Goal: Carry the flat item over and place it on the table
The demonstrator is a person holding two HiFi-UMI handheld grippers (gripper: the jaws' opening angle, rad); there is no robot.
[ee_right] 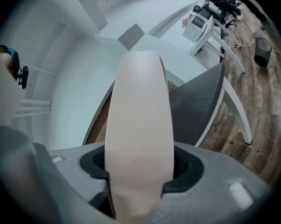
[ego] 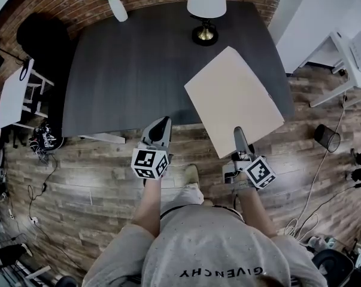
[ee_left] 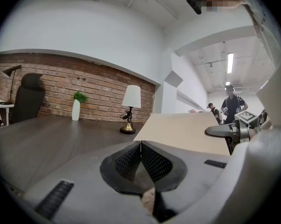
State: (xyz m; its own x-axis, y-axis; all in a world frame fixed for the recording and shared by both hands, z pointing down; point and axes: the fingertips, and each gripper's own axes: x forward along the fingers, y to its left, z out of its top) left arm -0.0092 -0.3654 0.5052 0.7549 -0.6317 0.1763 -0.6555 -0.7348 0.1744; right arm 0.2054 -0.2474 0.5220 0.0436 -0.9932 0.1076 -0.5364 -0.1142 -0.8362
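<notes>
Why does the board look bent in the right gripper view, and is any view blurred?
Right gripper view: lens distortion only; the flat board sits close to the wide-angle camera, so it bulges and looks soft. Left gripper view: walls curve, corners go black, the lamp is sharp. Head view: the table has bowed edges, evenly lit.

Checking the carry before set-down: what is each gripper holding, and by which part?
The right gripper clamps the flat beige board by its near edge, closest to the person. The left gripper holds nothing; its jaws are together.
</notes>
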